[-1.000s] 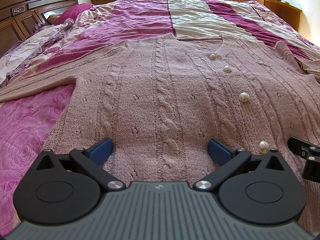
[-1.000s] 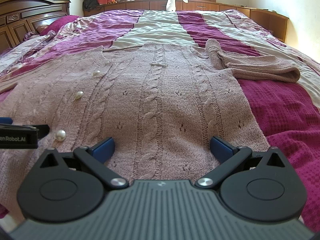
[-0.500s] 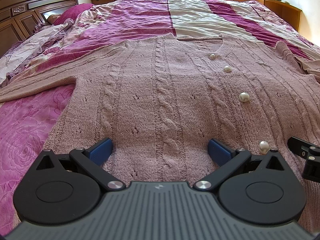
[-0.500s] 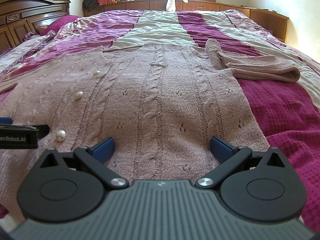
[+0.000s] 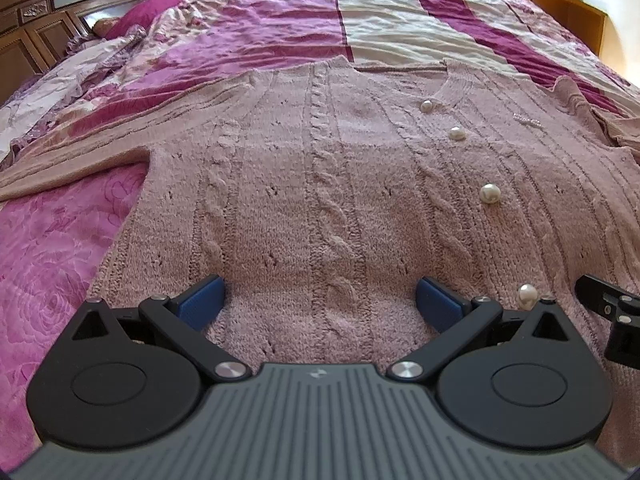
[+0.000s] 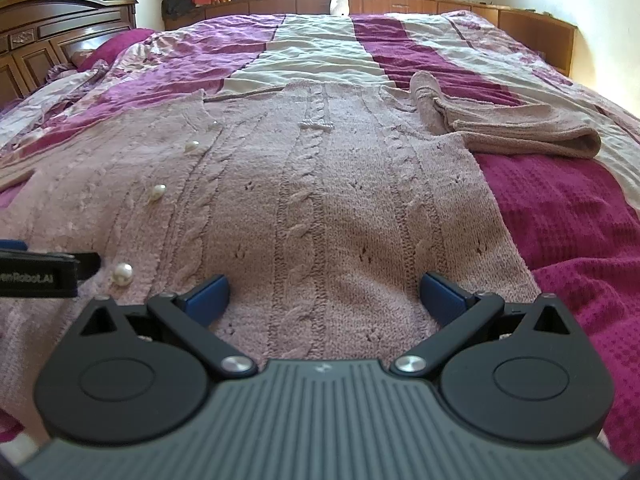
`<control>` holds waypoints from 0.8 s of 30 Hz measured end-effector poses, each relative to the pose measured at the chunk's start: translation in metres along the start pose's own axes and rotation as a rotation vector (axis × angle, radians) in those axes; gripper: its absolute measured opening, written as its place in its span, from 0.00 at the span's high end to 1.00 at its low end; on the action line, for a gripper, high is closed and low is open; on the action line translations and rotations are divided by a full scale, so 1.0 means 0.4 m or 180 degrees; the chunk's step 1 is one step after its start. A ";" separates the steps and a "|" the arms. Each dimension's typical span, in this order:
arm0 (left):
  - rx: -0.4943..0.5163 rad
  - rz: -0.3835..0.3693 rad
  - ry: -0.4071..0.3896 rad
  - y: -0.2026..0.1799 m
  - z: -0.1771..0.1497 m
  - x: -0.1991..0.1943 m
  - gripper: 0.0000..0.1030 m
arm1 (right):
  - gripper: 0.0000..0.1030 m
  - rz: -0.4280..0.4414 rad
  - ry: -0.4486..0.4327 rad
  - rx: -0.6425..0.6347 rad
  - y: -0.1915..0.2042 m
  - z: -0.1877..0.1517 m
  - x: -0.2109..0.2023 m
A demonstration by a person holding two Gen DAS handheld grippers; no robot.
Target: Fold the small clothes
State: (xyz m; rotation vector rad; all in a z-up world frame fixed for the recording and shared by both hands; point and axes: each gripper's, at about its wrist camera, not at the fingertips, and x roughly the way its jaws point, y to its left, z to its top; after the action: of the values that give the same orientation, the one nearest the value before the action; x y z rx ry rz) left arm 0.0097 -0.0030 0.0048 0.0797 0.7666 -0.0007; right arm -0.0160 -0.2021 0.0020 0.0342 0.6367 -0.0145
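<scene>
Garment: a pink cable-knit cardigan lies flat, front up and buttoned, on the bed; its hem sits between and just ahead of both pairs of jaws.
Buttons: a line of pearl buttons runs away from the jaws, to the right of the left pair and to the left of the right pair.
Sleeves: the left sleeve stretches out flat, far to the left of the left jaws; the right sleeve lies bunched, ahead and to the right of the right jaws.
Progress: spreading looks done; no fold shows on the body, so I judge the whole folding is left, sleeves first.
Left gripper: low over the hem, pointing along the cardigan toward the collar; jaws wide apart, holding nothing.
Right gripper: just beside the left one, same low, level pose over the hem's right half; jaws wide apart, empty.
Contact: whether the fingertips touch the knit, I cannot tell.
</scene>
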 end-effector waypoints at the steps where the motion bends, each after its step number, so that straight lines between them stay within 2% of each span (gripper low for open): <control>1: -0.0008 -0.0011 0.0047 0.002 0.007 0.000 0.00 | 0.00 0.0020 0.0038 0.0011 -0.002 0.006 -0.001; 6: 0.0016 -0.0058 0.0085 0.012 0.032 -0.025 0.00 | 0.00 0.0327 0.0183 0.0193 -0.039 0.049 -0.028; 9: 0.0160 0.0015 -0.0038 0.009 0.046 -0.054 0.00 | 0.00 0.0416 0.0091 0.0249 -0.073 0.090 -0.052; 13: 0.0206 0.0071 -0.0091 0.013 0.082 -0.073 0.00 | 0.00 0.0357 -0.0090 0.0186 -0.125 0.160 -0.061; 18: 0.0075 0.0046 -0.0088 0.031 0.118 -0.068 0.00 | 0.00 0.0192 -0.0175 0.0173 -0.205 0.244 0.008; 20: 0.0066 0.0068 -0.0071 0.032 0.124 -0.064 0.00 | 0.01 0.0114 -0.0138 0.0201 -0.238 0.270 0.052; 22: 0.0074 0.0083 -0.0055 0.033 0.126 -0.059 0.00 | 0.07 0.0068 -0.0079 0.0234 -0.270 0.288 0.097; 24: 0.0094 0.0110 -0.0040 0.035 0.125 -0.055 0.00 | 0.08 0.0012 -0.0004 0.0248 -0.299 0.298 0.135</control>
State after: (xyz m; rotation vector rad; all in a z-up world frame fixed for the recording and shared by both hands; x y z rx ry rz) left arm 0.0288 0.0068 0.0569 0.1209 0.7527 0.0202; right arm 0.0954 -0.3263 0.0624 0.1106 0.6346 -0.0356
